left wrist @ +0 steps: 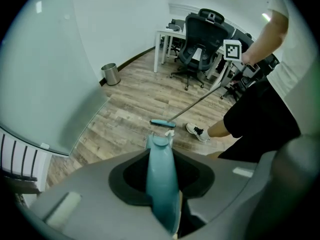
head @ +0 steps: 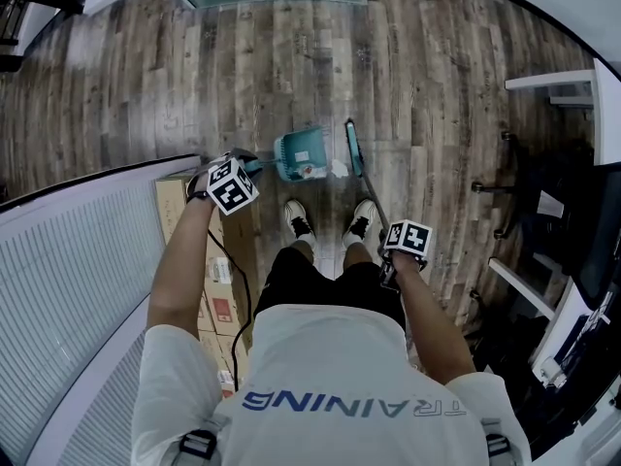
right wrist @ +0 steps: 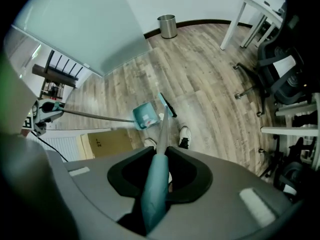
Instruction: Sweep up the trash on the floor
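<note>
A teal dustpan (head: 299,155) stands on the wood floor just ahead of the person's shoes, with scraps of trash inside it. Its long handle (left wrist: 162,179) runs up into my left gripper (head: 233,184), which is shut on it. Right of the pan lies the teal broom head (head: 353,149), with a white scrap of trash (head: 339,168) between the two. The broom's handle (right wrist: 156,189) slants back to my right gripper (head: 406,241), which is shut on its teal grip. In the right gripper view the dustpan (right wrist: 146,116) and the broom head (right wrist: 166,104) touch at the pan's mouth.
Cardboard boxes (head: 179,202) and a white ribbed panel (head: 78,260) stand close on the left. Black office chairs (head: 543,202) and a white desk (head: 553,81) fill the right side. A metal bin (left wrist: 110,74) stands by the far wall, next to a glass partition.
</note>
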### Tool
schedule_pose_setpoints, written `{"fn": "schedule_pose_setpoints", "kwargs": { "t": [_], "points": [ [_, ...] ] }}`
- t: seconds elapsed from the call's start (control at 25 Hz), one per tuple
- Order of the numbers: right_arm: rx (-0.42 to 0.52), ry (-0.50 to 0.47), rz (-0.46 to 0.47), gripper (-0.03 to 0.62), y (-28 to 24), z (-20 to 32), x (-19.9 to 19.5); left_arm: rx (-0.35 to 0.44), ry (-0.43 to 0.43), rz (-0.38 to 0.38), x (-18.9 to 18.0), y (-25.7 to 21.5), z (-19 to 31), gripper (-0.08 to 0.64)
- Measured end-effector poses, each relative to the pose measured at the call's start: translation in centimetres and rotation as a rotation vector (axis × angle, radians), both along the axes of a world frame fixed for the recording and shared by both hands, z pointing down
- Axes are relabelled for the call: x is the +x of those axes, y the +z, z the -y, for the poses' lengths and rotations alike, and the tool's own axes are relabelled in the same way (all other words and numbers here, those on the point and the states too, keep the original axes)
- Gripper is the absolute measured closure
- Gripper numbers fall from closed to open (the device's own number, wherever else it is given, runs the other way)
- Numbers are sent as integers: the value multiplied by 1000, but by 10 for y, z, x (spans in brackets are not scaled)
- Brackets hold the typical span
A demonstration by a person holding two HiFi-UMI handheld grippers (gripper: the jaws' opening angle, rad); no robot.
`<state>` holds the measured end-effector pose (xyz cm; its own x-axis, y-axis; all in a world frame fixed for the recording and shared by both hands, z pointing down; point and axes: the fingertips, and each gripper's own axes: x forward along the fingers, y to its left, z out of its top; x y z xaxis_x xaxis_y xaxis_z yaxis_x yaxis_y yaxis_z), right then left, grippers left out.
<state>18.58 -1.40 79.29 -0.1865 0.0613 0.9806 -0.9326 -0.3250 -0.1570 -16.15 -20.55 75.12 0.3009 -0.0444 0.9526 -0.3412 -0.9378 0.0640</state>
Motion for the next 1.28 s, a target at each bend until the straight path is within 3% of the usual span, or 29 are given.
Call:
{"fn": "schedule_pose_setpoints", "kwargs": {
  "t": [0.16,0.32,0.6,0.88,1.08,1.28],
  "points": [
    [28,-34,153,485,-1,11,-46,10,-35,-20,5,0,6,462],
    [59,-190,171,485,-6,22,-67,21,-44,-23,3,1,10,462],
    [86,-97,233,485,-5,29,-46,38,-71,-27,0,1,7,459],
    [140,-80,177,485,-15,35,-26,63,-245,-98,-10,-2,14,440],
    [155,-65,140,485,-21,39,-8,132,-349,-177,-15,-21,27,283],
    [185,-41,109,485,-31,43,9,222,-542,-294,-27,-61,42,244]
  ]
}}
